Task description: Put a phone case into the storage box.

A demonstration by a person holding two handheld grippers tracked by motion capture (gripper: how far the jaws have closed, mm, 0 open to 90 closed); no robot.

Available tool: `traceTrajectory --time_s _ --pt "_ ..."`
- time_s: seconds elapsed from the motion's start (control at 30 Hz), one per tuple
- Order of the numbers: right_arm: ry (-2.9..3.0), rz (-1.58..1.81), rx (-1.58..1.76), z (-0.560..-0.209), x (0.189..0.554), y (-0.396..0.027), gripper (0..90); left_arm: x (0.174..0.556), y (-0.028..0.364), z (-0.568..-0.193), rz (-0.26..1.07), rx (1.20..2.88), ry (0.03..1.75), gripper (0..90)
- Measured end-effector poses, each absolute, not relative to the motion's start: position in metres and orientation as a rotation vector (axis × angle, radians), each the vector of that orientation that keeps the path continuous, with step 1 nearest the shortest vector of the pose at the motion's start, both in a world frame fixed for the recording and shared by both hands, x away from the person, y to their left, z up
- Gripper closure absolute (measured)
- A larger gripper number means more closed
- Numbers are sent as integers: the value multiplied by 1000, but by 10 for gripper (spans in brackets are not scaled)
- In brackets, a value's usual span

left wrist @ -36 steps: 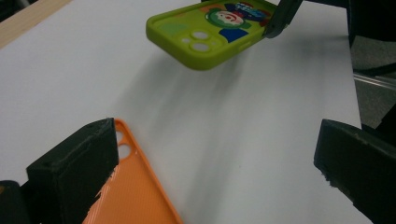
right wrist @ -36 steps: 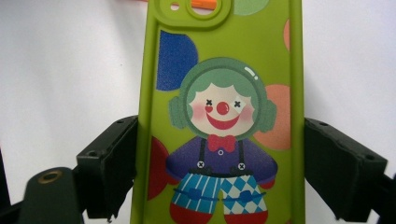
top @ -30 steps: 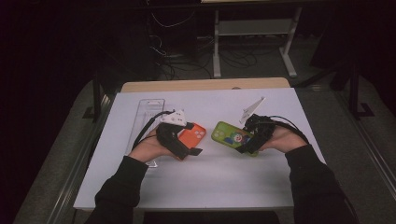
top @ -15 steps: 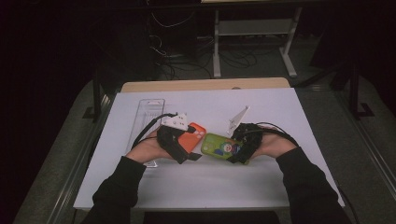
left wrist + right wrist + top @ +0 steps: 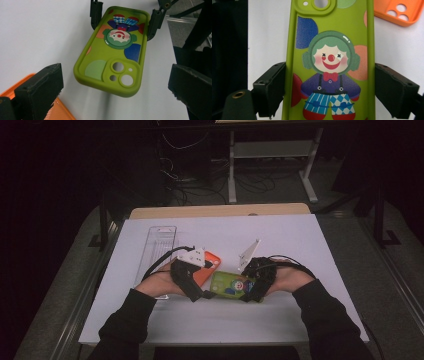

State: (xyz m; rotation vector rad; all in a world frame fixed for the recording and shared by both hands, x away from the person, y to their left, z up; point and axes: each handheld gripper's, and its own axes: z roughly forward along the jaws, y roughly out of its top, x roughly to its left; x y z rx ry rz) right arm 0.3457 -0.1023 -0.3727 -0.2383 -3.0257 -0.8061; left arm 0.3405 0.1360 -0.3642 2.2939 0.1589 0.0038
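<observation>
Right gripper [image 5: 248,287]: clamped across the width of the green phone case [image 5: 229,284], one jaw pressed on each long edge near its lower end; this shows in the right gripper view and, from the other side, in the left gripper view.
Green phone case: held just above the table, casting a shadow under it; its printed clown side faces up and its camera-hole end points away from the right gripper, toward the left gripper.
Left gripper [image 5: 204,290]: jaws spread wide with nothing between them; the camera end of the green case hangs just ahead of their tips.
Orange phone case [image 5: 206,268]: flat on the table, just beside and partly under the left gripper, near the far end of the green case as seen from the right gripper.
Clear tray [image 5: 159,246]: beyond the left hand [image 5: 161,282], well away from the right gripper.
White table top [image 5: 290,235]: under both grippers.
Right hand [image 5: 286,279]: behind its gripper, with its black cable looping over it.
</observation>
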Motion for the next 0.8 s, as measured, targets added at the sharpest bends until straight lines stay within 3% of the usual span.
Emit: traceTrajectory --time_s 0.8 --pt "-3023 -795 -82 -368 329 -84 150 324 109 -379 -19 2392 22 0"
